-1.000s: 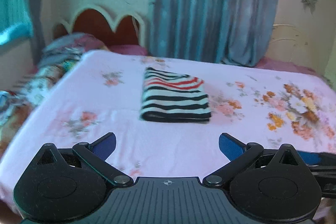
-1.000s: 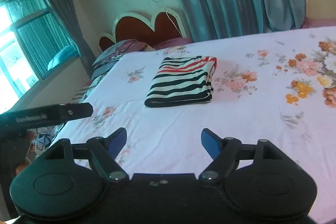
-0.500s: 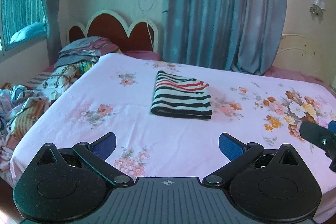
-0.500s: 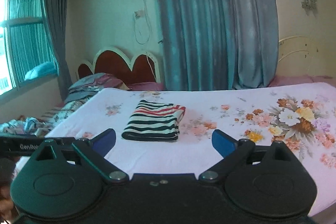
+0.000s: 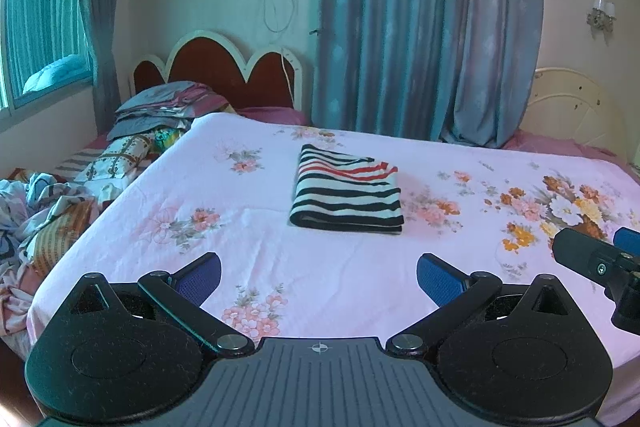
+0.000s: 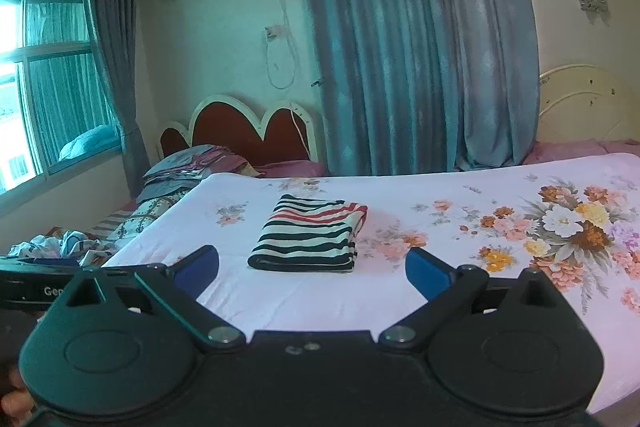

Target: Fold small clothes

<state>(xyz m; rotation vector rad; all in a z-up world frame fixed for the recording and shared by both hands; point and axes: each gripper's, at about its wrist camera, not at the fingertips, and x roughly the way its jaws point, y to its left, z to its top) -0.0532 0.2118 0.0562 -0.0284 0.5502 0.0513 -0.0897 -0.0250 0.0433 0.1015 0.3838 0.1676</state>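
Observation:
A striped garment (image 5: 347, 193) in black, white and red lies folded in a neat rectangle on the pink floral bed sheet (image 5: 248, 227); it also shows in the right wrist view (image 6: 312, 234). My left gripper (image 5: 319, 273) is open and empty, held back from the garment above the bed's near edge. My right gripper (image 6: 312, 267) is open and empty, also short of the garment. Part of the right gripper's body shows at the right edge of the left wrist view (image 5: 600, 263).
A pile of loose clothes (image 5: 52, 203) lies left of the bed. Folded bedding (image 5: 160, 111) sits by the red headboard (image 5: 224, 67). Blue curtains (image 5: 428, 27) hang behind; a window (image 6: 44, 79) is at the left.
Both grippers have drawn back and risen away from the folded garment, which now looks smaller and farther. Both stayed open and empty.

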